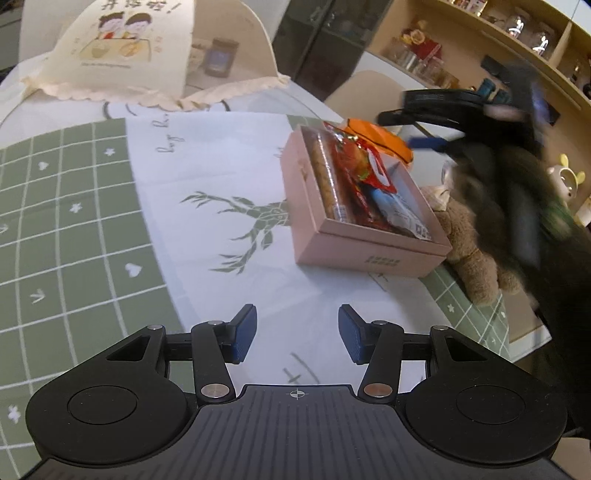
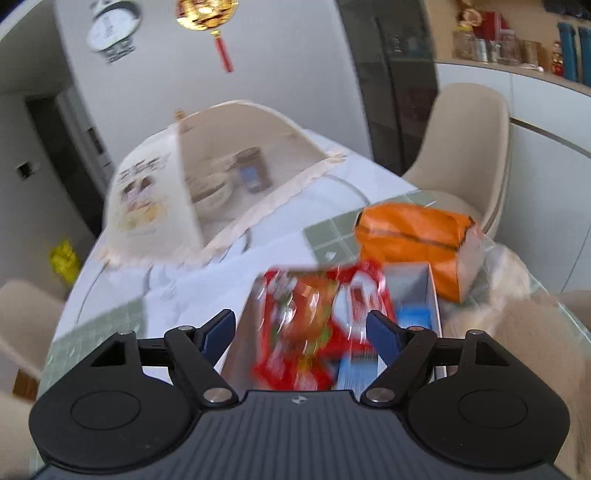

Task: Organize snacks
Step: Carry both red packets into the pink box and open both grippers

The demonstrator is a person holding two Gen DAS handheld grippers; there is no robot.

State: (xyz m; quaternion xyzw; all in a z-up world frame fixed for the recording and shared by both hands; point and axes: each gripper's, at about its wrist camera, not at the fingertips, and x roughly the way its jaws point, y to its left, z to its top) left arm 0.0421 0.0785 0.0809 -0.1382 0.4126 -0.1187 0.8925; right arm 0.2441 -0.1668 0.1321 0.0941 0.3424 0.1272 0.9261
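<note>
Right tool point(image 1: 424, 142): motion-blurred at 2 o'clock in the left view; holding hand a dark smear.
Red packet point(image 2: 314, 325): blurred; print unreadable; lower end hidden behind tool body.
Box point(image 2: 430, 291): near end hidden.
Plush toy point(image 1: 469, 254): partly hidden behind sleeve.
Shelf jars point(image 1: 524, 27): too small to tell.

Soft, even indoor light; motion blur in both fisheye views.

Left wrist view: the tablecloth point(image 1: 207, 229) is sharp and evenly lit with faint shadows, while the other gripper and sleeve at 3 o'clock smear badly. Right wrist view is blurred throughout, worst on the red snack packet point(image 2: 314, 325), which shows glare. Straight lines bow toward the edges, strongest at 12 o'clock.
</note>
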